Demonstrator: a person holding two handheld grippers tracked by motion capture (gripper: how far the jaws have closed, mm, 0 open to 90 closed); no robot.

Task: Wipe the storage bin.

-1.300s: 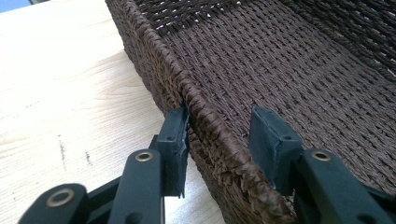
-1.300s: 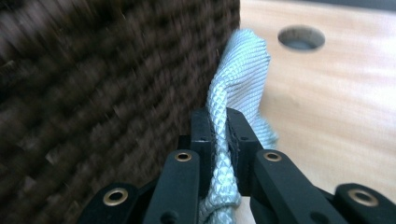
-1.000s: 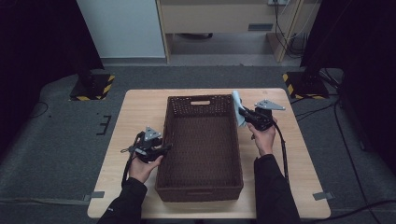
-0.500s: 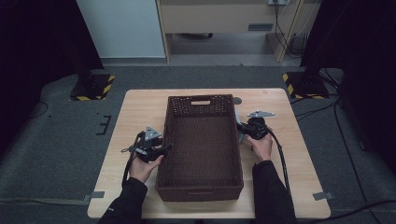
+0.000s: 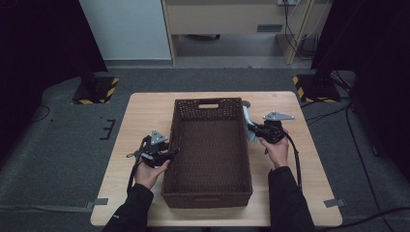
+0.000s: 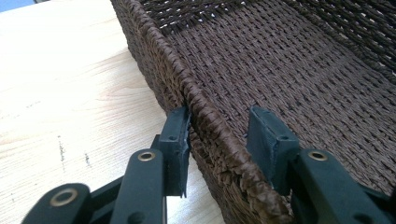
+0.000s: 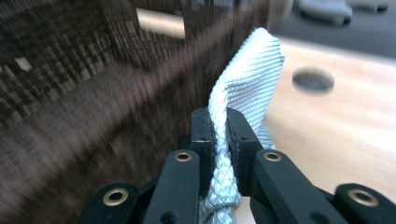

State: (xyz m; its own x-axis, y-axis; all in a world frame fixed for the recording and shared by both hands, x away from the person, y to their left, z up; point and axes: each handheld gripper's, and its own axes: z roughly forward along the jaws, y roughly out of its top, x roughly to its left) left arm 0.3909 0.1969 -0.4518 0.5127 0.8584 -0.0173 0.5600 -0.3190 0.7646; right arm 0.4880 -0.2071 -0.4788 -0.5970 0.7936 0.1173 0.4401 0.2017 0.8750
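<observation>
A dark brown woven basket [image 5: 208, 102] stands in the middle of the wooden table [image 5: 145, 121]. My left gripper [image 5: 171, 152] straddles the basket's left rim [image 6: 205, 116]. The outer pad [image 6: 177, 140] touches the weave and the inner pad [image 6: 266, 140] stands a little clear of it. These jaws have just been closing slightly around the rim. My right gripper [image 5: 256, 129] is shut on a pale blue-grey cloth [image 5: 247, 123] just outside the basket's right wall. In the right gripper view the cloth [image 7: 247, 79] sticks up from between the pads of that gripper [image 7: 219, 121], with the basket wall [image 7: 93, 70] blurred beside it.
A round dark hole [image 7: 313, 80] sits in the tabletop beyond the cloth, near the basket's far right corner. Bare wood lies on both sides of the basket. Yellow-and-black striped stand feet [image 5: 96, 92] rest on the floor behind the table.
My right hand has come down and toward me with the cloth, ending close against the basket's right wall. The left hand has stayed on the left rim.
</observation>
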